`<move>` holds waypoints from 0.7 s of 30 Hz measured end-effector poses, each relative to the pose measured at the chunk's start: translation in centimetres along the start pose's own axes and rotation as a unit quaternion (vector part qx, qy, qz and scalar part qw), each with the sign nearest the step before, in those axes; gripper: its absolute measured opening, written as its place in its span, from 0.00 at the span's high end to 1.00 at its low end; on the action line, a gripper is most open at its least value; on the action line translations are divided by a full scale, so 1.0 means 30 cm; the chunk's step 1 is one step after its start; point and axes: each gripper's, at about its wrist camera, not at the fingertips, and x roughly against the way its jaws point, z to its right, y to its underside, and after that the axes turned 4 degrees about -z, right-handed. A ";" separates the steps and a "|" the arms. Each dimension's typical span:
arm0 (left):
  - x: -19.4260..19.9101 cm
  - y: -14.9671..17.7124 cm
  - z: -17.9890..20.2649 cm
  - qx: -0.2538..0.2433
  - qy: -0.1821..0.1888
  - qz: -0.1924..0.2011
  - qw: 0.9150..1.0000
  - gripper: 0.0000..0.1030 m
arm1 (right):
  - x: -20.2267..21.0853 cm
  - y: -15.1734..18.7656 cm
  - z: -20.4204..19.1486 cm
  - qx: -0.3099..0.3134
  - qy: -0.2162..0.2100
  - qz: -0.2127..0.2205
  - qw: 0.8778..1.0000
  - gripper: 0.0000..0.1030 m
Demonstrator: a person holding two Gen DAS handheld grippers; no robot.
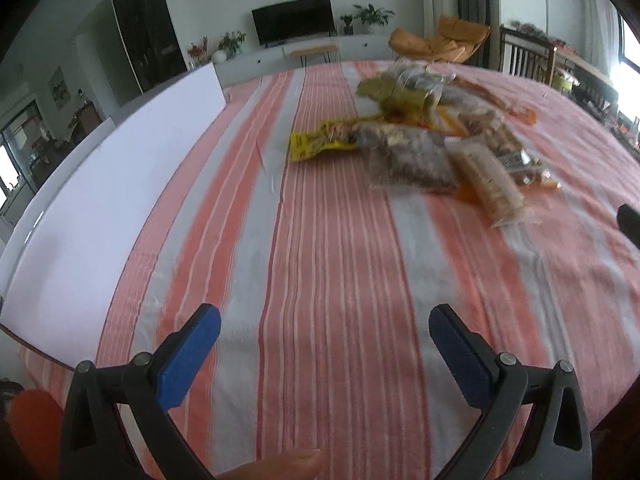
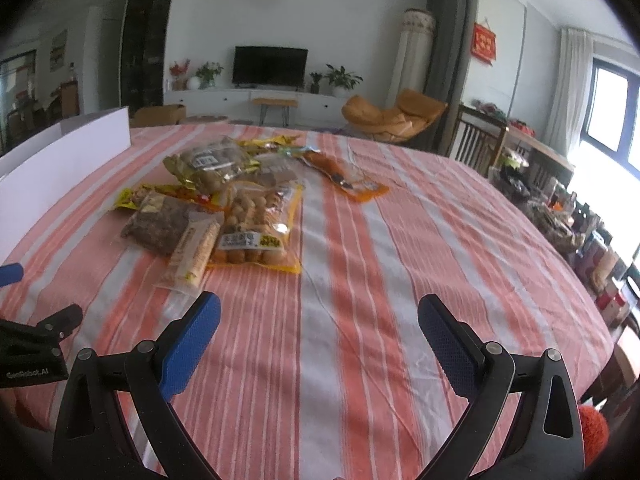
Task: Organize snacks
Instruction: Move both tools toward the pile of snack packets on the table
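Observation:
A pile of snack packets lies on the striped tablecloth (image 1: 328,240). In the left wrist view I see a yellow packet (image 1: 320,140), a dark brown packet (image 1: 408,156) and a pale biscuit sleeve (image 1: 488,180). In the right wrist view the same pile holds the dark packet (image 2: 160,220), the biscuit sleeve (image 2: 192,252), a clear bag of round snacks (image 2: 256,224), a green-gold bag (image 2: 212,164) and an orange packet (image 2: 344,176) set apart. My left gripper (image 1: 324,320) is open and empty, short of the pile. My right gripper (image 2: 320,312) is open and empty, just right of the biscuit sleeve.
A white box (image 1: 100,184) stands along the table's left edge; it also shows in the right wrist view (image 2: 60,160). The left gripper's blue tip (image 2: 10,274) shows at the right view's left edge. Chairs (image 2: 476,140) and shelves stand beyond the table's right side.

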 end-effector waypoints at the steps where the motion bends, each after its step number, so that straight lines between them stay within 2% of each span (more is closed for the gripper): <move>1: -0.013 0.000 0.003 0.001 -0.001 -0.014 1.000 0.00 | -0.006 0.002 0.005 -0.002 -0.001 -0.005 1.000 0.03; 9: -0.039 -0.007 -0.023 0.019 0.014 -0.032 0.999 0.00 | -0.077 0.030 0.027 -0.019 -0.008 -0.060 0.998 0.03; 13: -0.069 -0.009 -0.061 0.056 0.053 -0.049 0.996 0.00 | -0.116 0.050 0.039 -0.020 0.000 -0.086 0.996 0.03; 18: -0.067 -0.005 -0.064 0.055 0.047 -0.048 0.996 0.00 | -0.159 0.082 0.039 -0.022 -0.006 -0.119 0.993 0.03; 21: -0.067 -0.004 -0.063 0.058 0.044 -0.046 0.996 0.00 | -0.155 0.089 0.040 -0.030 -0.018 -0.115 0.993 0.03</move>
